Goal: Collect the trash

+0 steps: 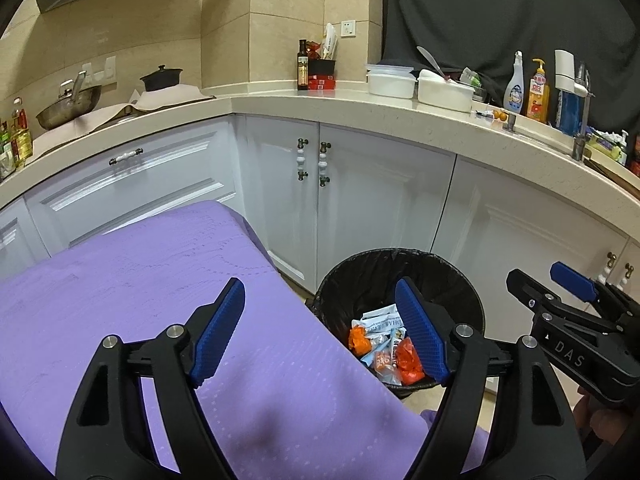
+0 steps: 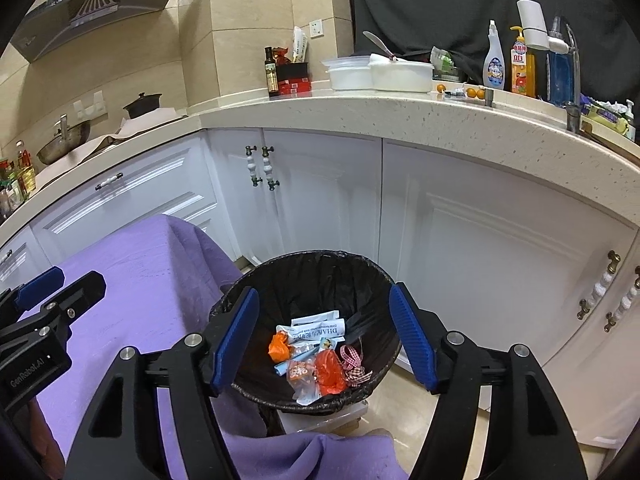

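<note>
Two hand-held grippers hang side by side over the edge of a desk point(image 1: 120, 280) draped in a purple cloth point(image 2: 132, 280); the left hand-held gripper point(image 1: 320, 328) stands wide, nothing between its blue pads point(image 1: 220, 336), one pad over the cloth and the other over the bin; the right hand-held gripper point(image 2: 324, 340) also stands wide and empty, both its pads framing the bin's mouth from above. Just beside the desk, on the floor in front of the white cabinets point(image 2: 320, 200), sits a round bin point(image 2: 312, 268) lined with a black bag; the trash point(image 2: 316, 352) lies at its bottom: orange crumpled wrappers point(image 2: 330, 372), white and blue printed packets point(image 2: 320, 330), and a red-checked ribbon point(image 2: 354, 364) at the right of the heap. Behind, a pale stone counter point(image 2: 440, 120) carries a wok point(image 1: 68, 108), a dark pot point(image 1: 161, 78), a dark bottle point(image 1: 303, 65), white lidded containers point(image 1: 391, 78) and cleaning bottles point(image 1: 526, 88) near a tap.
</note>
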The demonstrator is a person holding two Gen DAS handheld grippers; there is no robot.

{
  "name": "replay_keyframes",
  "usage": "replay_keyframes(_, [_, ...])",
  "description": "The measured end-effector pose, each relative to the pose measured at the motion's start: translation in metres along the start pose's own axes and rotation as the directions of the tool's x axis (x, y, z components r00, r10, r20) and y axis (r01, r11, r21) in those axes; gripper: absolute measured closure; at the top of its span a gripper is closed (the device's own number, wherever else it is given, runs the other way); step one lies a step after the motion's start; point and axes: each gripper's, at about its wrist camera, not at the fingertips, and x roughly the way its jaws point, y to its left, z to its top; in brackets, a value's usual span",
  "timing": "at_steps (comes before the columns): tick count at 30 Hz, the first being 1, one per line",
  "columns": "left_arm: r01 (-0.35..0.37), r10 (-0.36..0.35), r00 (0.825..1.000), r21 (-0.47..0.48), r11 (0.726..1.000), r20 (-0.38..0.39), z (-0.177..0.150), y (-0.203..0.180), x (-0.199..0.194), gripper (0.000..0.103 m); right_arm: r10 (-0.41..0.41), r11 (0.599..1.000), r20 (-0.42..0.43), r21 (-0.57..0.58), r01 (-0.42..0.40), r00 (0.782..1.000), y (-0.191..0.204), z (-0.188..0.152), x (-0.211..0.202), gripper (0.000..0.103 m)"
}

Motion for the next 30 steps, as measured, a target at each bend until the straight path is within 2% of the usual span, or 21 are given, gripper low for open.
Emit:
replay_keyframes(7, [0.004, -0.004, 1.000, 0.008, 1.000, 0.027, 0.005, -0.001, -0.014, 0.027, -0.002, 1.000, 0.029, -0.012, 0.002, 1.000, 0.004, 0.004, -0.016, 0.035])
replay_keyframes(21, [0.000, -0.001, 1.000, 0.004, 1.000, 0.028, 0.005, 0.003, -0.019, 0.026, -0.005, 1.000, 0.037, -0.012, 0.006, 0.999, 0.005, 0.004, -0.021, 0.034])
replay_keyframes(24, [0.000, 0.000, 0.999, 0.000, 1.000, 0.033, 0.005, 0.004, -0.020, 0.020, -0.006, 1.000, 0.036, -0.013, 0.006, 0.999, 0.005, 0.004, -0.020, 0.034])
replay_keyframes(30, [-0.001, 0.002, 0.999, -0.001, 1.000, 0.034, 0.005, 0.005, -0.020, 0.020, -0.004, 1.000, 0.035, -0.014, 0.005, 0.999, 0.005, 0.004, -0.022, 0.034])
